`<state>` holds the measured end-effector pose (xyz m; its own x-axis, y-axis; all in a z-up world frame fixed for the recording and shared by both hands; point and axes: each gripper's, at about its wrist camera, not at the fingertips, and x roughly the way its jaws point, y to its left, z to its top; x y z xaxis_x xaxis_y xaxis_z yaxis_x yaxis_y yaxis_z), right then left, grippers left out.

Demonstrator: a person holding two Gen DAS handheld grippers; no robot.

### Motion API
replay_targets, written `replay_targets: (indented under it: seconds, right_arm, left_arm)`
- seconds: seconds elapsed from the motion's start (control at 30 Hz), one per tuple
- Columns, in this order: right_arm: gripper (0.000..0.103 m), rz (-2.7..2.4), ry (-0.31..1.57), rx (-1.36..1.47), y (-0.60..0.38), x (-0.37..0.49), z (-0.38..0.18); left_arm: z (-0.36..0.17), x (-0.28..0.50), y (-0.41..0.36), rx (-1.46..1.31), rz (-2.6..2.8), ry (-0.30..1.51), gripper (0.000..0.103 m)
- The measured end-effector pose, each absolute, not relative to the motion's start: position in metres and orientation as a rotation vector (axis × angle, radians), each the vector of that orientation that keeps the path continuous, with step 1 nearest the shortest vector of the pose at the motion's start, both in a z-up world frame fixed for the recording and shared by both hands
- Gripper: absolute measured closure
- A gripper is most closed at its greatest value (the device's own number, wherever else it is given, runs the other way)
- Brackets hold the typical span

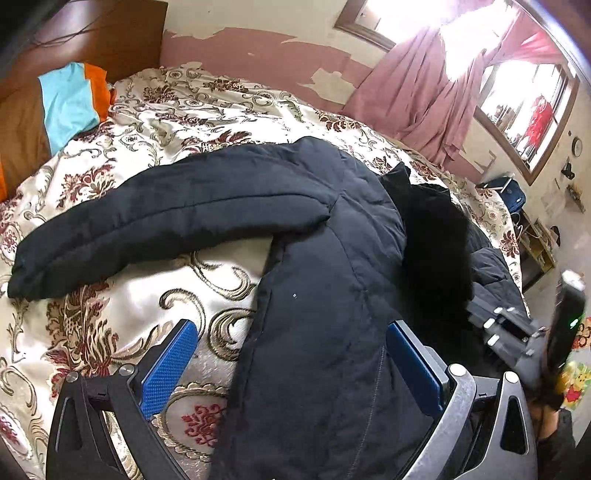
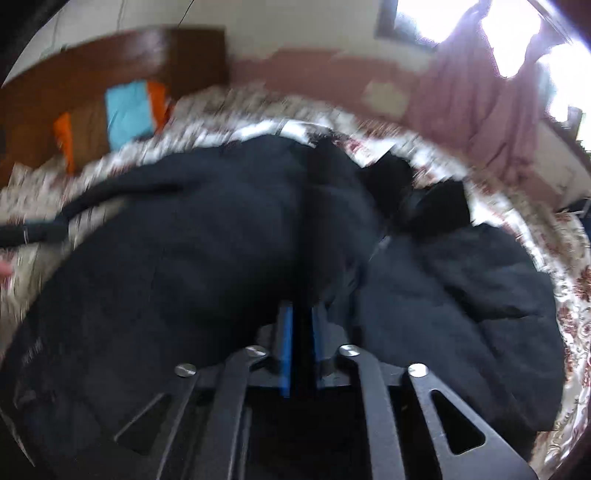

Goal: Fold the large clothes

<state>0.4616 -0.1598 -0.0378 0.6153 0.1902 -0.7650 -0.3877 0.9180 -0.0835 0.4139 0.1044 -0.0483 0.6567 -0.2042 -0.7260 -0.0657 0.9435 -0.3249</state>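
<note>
Left gripper (image 1: 291,365) jaws wide apart, straddling dark navy padded coat (image 1: 314,258) on floral bedspread (image 1: 155,110). Right gripper (image 2: 300,332) jaws narrowly parted over coat; grip unclear, blurred.

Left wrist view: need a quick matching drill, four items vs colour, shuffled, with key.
Items:
1. padded coat
2. curtain
3. headboard
4. left claw pads

Colours:
A. bright blue
B. dusty pink
C. dark navy
D. brown wood

Pairs: 1-C, 2-B, 3-D, 4-A
</note>
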Motion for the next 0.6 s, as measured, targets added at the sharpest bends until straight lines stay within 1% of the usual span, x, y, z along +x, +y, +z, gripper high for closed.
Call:
replay_targets:
  seconds: [0.03, 0.07, 0.2, 0.3, 0.43, 0.53, 0.57, 0.6]
  right_arm:
    - [0.039, 0.354, 0.861, -0.237, -0.163, 0.454, -0.04]
    - [0.035, 0.376, 0.856, -0.214, -0.166, 0.447, -0.039]
    - [0.034, 0.367, 0.844, -0.142, -0.198, 0.424, -0.028]
    - [0.034, 0.307, 0.818, -0.084, -0.24, 0.4, -0.02]
    - [0.034, 0.144, 0.733, -0.011, -0.295, 0.377, -0.012]
    - [0.034, 0.049, 0.647, 0.109, -0.34, 0.362, -0.008]
    - [0.034, 0.026, 0.631, 0.152, -0.355, 0.36, -0.006]
    - [0.034, 0.015, 0.63, 0.174, -0.361, 0.366, -0.005]
  left_arm:
    - [-0.05, 0.413, 0.104, -0.339, -0.089, 0.852, 0.0]
    - [-0.051, 0.412, 0.103, -0.338, -0.103, 0.848, 0.0]
    - [-0.051, 0.417, 0.09, -0.336, -0.171, 0.831, 0.0]
    - [-0.051, 0.427, 0.068, -0.327, -0.229, 0.831, 0.0]
    - [-0.056, 0.447, 0.029, -0.285, -0.274, 0.859, 0.001]
    - [-0.062, 0.461, 0.002, -0.245, -0.247, 0.913, 0.001]
    - [-0.064, 0.466, -0.004, -0.232, -0.223, 0.932, 0.003]
    - [-0.065, 0.469, -0.009, -0.228, -0.212, 0.941, 0.016]
